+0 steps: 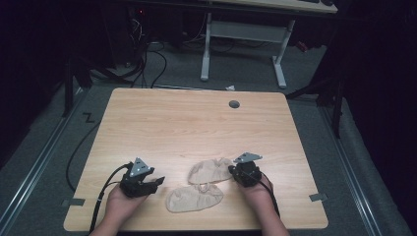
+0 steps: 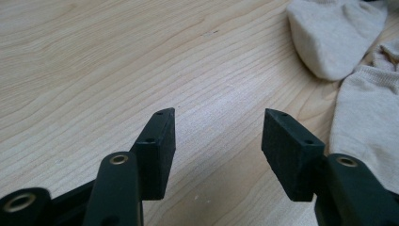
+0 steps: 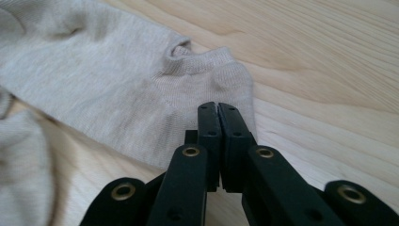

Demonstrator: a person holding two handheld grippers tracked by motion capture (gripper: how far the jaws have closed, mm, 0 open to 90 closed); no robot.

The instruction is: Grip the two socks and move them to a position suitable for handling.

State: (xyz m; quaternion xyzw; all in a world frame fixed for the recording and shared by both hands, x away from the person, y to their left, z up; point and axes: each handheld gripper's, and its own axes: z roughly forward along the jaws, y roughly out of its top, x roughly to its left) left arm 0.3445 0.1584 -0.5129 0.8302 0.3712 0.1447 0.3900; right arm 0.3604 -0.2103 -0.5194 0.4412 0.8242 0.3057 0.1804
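Two beige ankle socks lie near the front of the wooden table [image 1: 196, 123]. One sock [image 1: 211, 170] [image 2: 334, 33] [image 3: 108, 89] lies farther back, the other sock [image 1: 194, 198] [image 2: 367, 108] [image 3: 19, 169] closer to the front edge, and their ends touch. My left gripper [image 1: 160, 181] [image 2: 219, 127] sits low over bare wood just left of the socks, jaws open and nothing between them. At the right end of the farther sock is my right gripper [image 1: 231, 169] [image 3: 219, 107], its jaws pressed together just over the cuff end, with no fabric seen between them.
A grey cable hole [image 1: 234, 104] sits near the table's far edge. Tape marks [image 1: 74, 202] [image 1: 318, 197] lie at the two front corners. Beyond the table stand a white desk frame [image 1: 246, 29] and floor cables [image 1: 147, 64].
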